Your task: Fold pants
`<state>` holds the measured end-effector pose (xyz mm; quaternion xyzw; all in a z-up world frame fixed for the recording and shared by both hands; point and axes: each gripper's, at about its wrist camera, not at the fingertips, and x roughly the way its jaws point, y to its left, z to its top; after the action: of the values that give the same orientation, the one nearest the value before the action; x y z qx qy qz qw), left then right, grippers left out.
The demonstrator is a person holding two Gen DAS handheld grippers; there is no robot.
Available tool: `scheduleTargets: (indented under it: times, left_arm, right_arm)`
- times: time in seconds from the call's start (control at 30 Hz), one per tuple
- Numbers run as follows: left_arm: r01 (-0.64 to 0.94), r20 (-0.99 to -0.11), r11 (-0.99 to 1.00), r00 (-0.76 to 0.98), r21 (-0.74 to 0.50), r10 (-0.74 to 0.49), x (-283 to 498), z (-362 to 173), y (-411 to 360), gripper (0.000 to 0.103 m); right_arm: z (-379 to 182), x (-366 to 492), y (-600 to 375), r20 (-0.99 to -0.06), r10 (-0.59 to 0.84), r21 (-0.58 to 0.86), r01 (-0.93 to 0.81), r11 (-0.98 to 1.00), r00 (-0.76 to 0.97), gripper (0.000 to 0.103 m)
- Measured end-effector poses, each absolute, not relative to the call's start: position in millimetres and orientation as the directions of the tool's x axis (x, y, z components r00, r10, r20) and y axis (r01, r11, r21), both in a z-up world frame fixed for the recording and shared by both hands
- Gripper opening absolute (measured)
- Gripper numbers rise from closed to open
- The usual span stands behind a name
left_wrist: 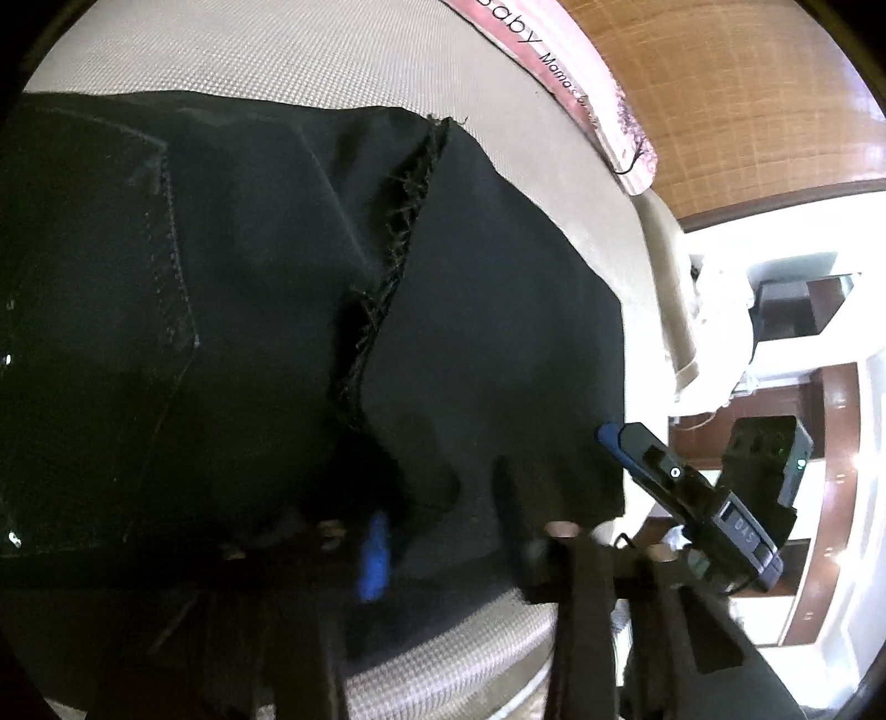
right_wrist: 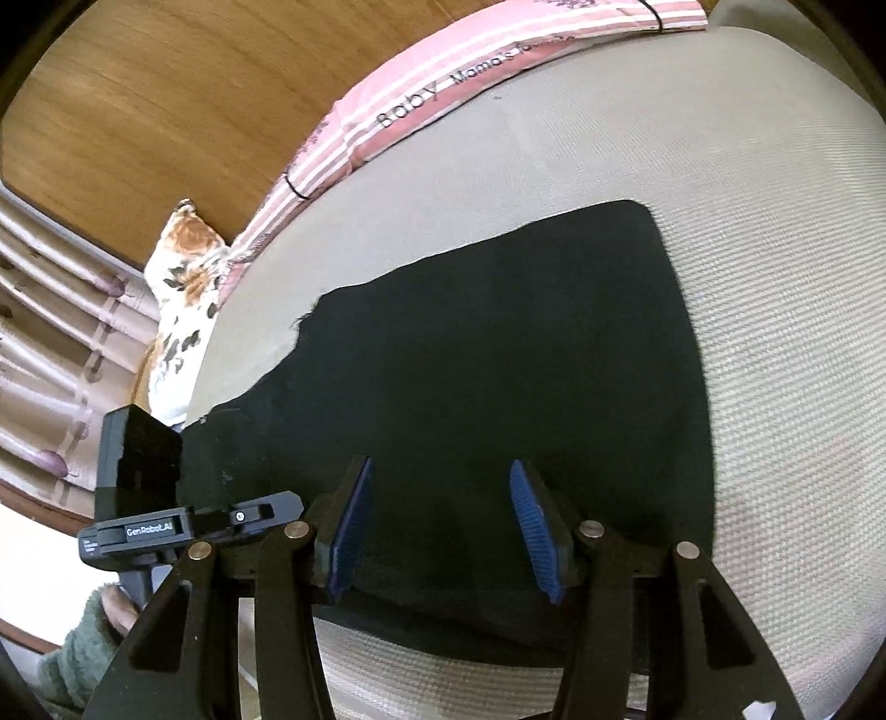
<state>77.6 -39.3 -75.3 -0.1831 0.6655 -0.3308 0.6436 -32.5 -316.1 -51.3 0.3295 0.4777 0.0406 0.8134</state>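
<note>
Black pants (left_wrist: pixel 232 310) lie on a beige woven bed cover (left_wrist: pixel 266 50), with a back pocket at the left and a frayed seam down the middle. My left gripper (left_wrist: pixel 443 531) sits low over the near edge of the pants; one blue pad (left_wrist: pixel 375 554) shows with cloth draped around it, so whether it grips is unclear. In the right wrist view the pants (right_wrist: pixel 498 360) spread flat. My right gripper (right_wrist: pixel 440 531) is open, its blue pads (right_wrist: pixel 531 526) apart just above the near edge of the cloth. The right gripper (left_wrist: pixel 653 459) also shows in the left wrist view.
A pink striped pillow (right_wrist: pixel 421 105) with "Baby" lettering lies along the wooden headboard (right_wrist: pixel 166 88). A floral cushion (right_wrist: pixel 183 277) and curtains (right_wrist: pixel 50 310) are at the left. The bed cover (right_wrist: pixel 775 277) extends right of the pants. Shelving (left_wrist: pixel 803 310) stands beyond the bed.
</note>
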Motion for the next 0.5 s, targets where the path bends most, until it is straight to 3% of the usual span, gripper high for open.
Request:
scheduleTargets:
  times: [0.1,0.3,0.5]
  left_arm:
    - [0.226,-0.753,0.725,-0.068,-0.65,-0.654,71.7,-66.1,-37.1,0.008]
    - [0.369,-0.75,0.702,0.021,-0.609,-0.662,47.6,-26.5,-29.3,0.007]
    - [0.308,-0.804,0.761,-0.021,-0.571,-0.595,50.2,-61.3,-20.4,0.008]
  right_arm:
    - [-50.7,-34.6,-320.5,-0.773,0.344,0.541,0.27,0.797,0.534,0.05]
    - [-47.1,-39.5,-321.0,-0.802,0.31,0.489,0.265,0.831,0.51,0.05]
    - [-56.7,-42.2,-308.4,-0.841,0.283,0.423,0.235,0.875,0.461,0.053]
